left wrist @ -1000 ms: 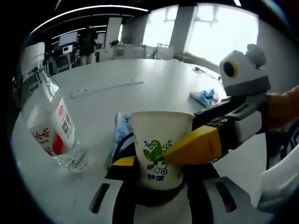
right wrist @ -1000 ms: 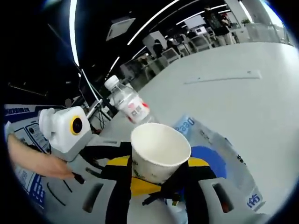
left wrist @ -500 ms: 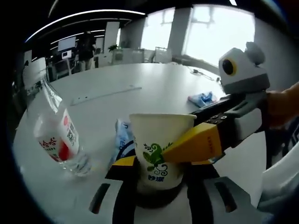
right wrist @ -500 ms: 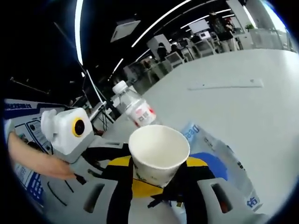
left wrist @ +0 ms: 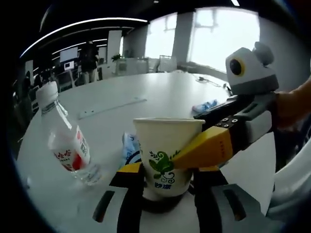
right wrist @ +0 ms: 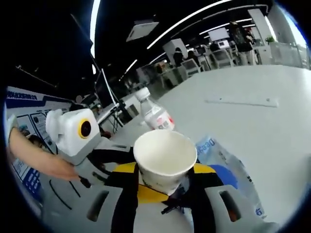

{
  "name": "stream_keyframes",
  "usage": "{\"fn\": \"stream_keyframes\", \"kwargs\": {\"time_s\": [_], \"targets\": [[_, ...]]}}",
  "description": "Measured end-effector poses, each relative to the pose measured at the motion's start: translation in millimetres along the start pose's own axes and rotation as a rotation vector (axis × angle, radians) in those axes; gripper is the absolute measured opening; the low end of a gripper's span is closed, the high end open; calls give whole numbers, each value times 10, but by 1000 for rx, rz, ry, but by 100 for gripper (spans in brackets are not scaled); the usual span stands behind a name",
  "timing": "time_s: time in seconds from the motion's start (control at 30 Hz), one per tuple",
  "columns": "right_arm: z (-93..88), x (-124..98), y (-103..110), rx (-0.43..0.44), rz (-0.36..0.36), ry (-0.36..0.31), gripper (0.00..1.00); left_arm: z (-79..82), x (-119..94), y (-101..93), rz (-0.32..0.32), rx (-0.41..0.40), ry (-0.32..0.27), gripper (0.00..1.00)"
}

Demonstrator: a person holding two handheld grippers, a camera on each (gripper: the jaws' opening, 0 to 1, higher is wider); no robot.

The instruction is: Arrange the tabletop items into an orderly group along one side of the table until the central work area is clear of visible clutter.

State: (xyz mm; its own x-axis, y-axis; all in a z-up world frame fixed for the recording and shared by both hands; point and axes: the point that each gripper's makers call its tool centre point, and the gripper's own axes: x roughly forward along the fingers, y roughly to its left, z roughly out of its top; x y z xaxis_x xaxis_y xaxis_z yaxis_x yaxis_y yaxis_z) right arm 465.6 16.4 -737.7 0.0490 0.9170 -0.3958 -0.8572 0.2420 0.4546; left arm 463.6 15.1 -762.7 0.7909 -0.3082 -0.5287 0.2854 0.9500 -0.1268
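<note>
The paper cup (left wrist: 165, 158) hides most of the blue-printed packet (left wrist: 129, 148), whose print is unreadable.

The blue-and-white packet (right wrist: 228, 162) seems to read "Dea"; other print illegible.

The paper cup (left wrist: 166, 154) was white with a green leaf print, the bottle (left wrist: 68, 144) clear with a red-and-white label, the packet (right wrist: 227, 165) behind it blue and pale with blue lettering, the table (left wrist: 160, 99) a plain pale grey — and the gripper jaws yellow-faced on black.
</note>
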Motion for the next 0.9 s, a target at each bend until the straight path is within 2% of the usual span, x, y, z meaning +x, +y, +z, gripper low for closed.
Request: {"fn": "stream_keyframes", "kwargs": {"time_s": [0.63, 0.9], "targets": [[-69, -175, 290, -123, 64, 12, 36, -54, -252, -189, -39, 61, -33, 35], [-143, -262, 410, -171, 103, 20, 35, -103, -353, -298, -76, 87, -45, 35]]}}
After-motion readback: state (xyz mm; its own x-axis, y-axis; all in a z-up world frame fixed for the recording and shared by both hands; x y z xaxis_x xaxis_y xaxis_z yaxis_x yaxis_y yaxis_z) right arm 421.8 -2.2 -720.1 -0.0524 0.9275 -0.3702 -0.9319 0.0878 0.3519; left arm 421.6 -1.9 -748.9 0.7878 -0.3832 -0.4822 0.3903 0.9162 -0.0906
